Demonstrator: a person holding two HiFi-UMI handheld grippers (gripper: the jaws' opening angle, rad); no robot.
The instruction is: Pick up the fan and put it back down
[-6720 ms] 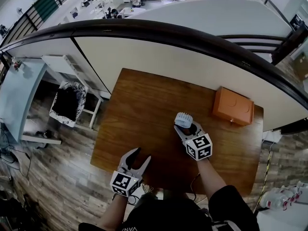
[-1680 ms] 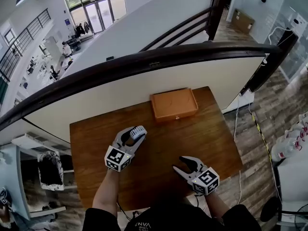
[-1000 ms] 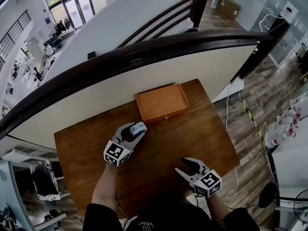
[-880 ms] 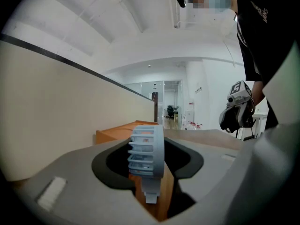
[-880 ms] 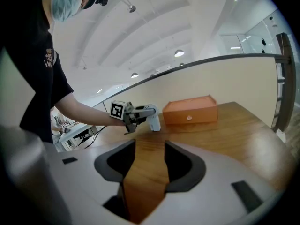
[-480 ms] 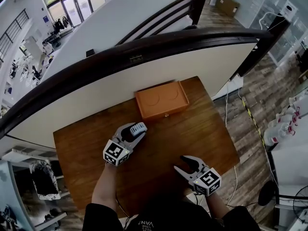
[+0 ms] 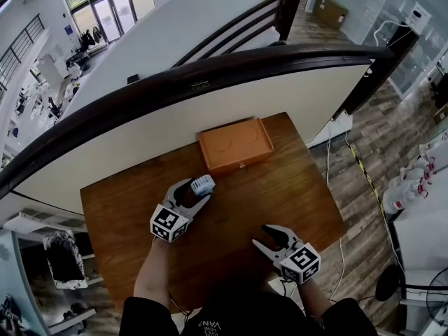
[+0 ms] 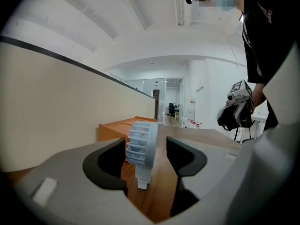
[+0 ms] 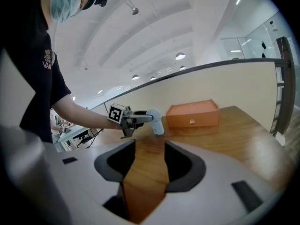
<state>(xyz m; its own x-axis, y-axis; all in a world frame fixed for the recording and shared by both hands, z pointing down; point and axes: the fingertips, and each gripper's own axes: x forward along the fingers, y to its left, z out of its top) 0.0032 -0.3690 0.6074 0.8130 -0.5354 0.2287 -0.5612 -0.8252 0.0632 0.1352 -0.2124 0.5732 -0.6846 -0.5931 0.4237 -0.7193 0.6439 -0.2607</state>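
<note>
Wooden surface (image 7: 294, 187), orange box (image 7: 234, 144) at back edge. White fan (image 8: 140, 146) upright on it, foot partly hidden by left fingers (image 8: 105, 163), just opening wide around it, unclamped. Right fingers (image 9: 180, 165) apart, empty, well away.

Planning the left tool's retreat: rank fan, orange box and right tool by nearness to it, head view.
1. Fan: between the left tool's jaws, which have just been opening.
2. Orange box: just beyond the fan.
3. Right tool: farthest, lower right.
</note>
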